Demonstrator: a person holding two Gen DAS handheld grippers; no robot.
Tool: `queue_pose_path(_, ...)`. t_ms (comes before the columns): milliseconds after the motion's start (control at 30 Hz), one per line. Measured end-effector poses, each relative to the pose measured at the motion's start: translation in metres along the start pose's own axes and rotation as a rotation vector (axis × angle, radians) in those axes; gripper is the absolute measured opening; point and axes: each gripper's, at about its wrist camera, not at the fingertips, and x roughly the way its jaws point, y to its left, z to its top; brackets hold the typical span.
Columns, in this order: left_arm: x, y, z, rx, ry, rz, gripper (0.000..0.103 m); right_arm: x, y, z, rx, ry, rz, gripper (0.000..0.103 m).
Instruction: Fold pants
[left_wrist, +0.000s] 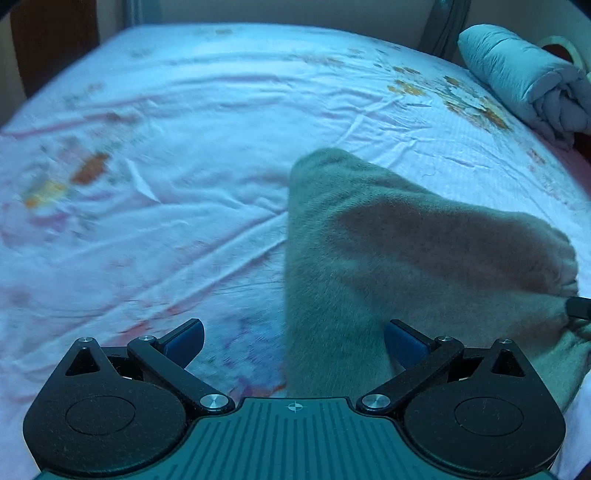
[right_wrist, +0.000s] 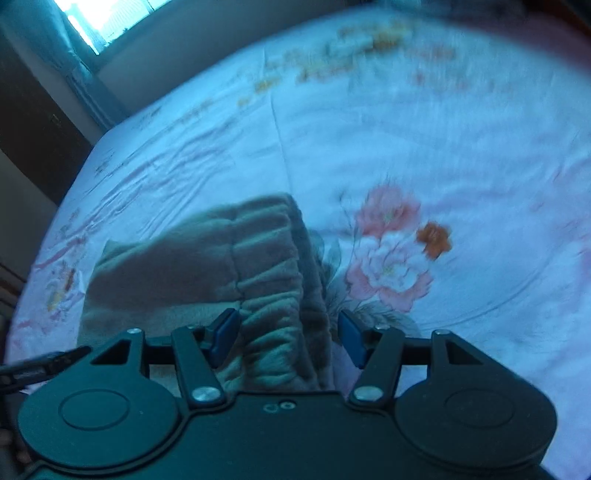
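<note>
You are holding the left tongs (left_wrist: 293, 341) released, blue pads apart over the grey pants (left_wrist: 388, 266), which are lying folded on the floral bed sheet (left_wrist: 184, 147), running toward 12 o'clock. Your right tongs (right_wrist: 288, 336) are also standing released, their pads flanking the gathered waistband (right_wrist: 273, 295) without pressing it. A rolled quilt (left_wrist: 517, 81) is sitting at 2 o'clock.

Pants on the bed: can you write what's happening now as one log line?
pants: bunched on floral bedsheet | left gripper: open, over pants edge | right gripper: open, waistband between fingers | fold: not done
</note>
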Motion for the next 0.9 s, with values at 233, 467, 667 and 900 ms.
queue_pose_path(233, 0.034, 0.002, -0.002, -0.028, 0.054, -0.178, 0.103, 0.057, -0.045, 0.01, 0.241, 0.201, 0.266, 0.07)
queue_pose_path(467, 0.024, -0.014, -0.003, -0.015, 0.008, -0.251, 0.06, 0.06, -0.019, 0.0, 0.05, 0.216, 0.302, 0.045)
queue_pose_path(667, 0.017, 0.008, 0.011, -0.117, -0.024, -0.306, 0.026, 0.033, 0.01, 0.003, -0.002, 0.127, 0.317, 0.037)
queue_pose_path(900, 0.005, 0.022, 0.069, -0.14, -0.181, -0.309, 0.025, 0.024, 0.051, 0.046, -0.076, -0.008, 0.344, 0.036)
